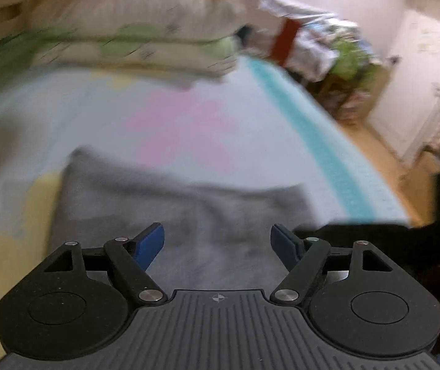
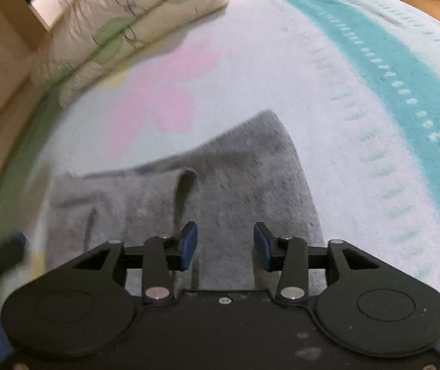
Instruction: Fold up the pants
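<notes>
Grey pants (image 2: 226, 185) are seen laid flat on a pastel bedspread (image 2: 328, 98) near stacked pillows (image 2: 121, 27); both the left gripper (image 1: 217, 242) and right gripper (image 2: 225, 246) are held spread and empty above the fabric, apparently so a fold can be judged.

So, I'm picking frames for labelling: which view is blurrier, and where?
Left wrist view: heavy motion smear across the pillows, blanket and grey pants. Right wrist view: sharper, pants texture readable, with smearing only along its left edge.
</notes>
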{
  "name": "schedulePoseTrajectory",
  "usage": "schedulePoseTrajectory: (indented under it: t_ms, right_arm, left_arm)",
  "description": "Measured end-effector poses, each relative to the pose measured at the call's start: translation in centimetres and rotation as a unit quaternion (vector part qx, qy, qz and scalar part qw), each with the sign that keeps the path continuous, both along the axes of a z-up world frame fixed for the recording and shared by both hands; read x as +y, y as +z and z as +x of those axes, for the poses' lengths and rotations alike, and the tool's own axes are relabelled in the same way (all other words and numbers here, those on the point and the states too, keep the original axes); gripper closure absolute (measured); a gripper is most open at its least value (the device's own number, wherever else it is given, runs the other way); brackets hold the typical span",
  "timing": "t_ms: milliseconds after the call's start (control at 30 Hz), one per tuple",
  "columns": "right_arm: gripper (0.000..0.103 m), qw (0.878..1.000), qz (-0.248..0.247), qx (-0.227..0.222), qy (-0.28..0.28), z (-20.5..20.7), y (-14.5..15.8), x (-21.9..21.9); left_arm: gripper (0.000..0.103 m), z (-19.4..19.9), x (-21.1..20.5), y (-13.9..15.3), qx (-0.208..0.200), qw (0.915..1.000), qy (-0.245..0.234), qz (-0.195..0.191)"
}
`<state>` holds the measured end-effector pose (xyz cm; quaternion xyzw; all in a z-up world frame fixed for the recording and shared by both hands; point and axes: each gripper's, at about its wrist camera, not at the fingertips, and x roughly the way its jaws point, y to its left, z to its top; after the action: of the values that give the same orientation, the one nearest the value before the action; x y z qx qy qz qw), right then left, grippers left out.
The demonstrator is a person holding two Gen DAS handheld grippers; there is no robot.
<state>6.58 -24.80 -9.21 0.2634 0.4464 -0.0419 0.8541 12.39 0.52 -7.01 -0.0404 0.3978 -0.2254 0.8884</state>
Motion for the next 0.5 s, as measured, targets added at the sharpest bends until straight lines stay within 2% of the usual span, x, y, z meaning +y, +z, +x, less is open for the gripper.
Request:
schedulePoseTrajectory:
  t_ms: [100,200,333,433,500]
  right_arm:
    - [0.029,0.999,0.030,-0.023,0.013,-0.2,0.4,0.1]
    - [0.027,0.998,0.045,-0.017,0.032,0.2,-0.1,0.8]
    - [0.026,0.998,0.039,0.015,0.049,1.1,-1.5,2.2]
    - [0.018,0.997,0.037,0.034,0.055,1.8,-2.8,3.1]
    - [0.009,0.997,0.030,0.034,0.064,1.9,-2.8,3.6]
  left_arm:
    - [0.028,0.8,1.4,-2.4,0.038,0.9980,0.040,0.029]
    - [0.028,1.3,2.1,-4.5,0.076,0.9935,0.057,0.063]
    - [0.027,1.7,2.3,-5.4,0.091,0.9926,0.056,0.058]
    - [0.023,2.1,2.6,-5.6,0.101,0.9920,0.058,0.049]
    - [0.022,2.2,2.7,-5.9,0.105,0.9917,0.059,0.044]
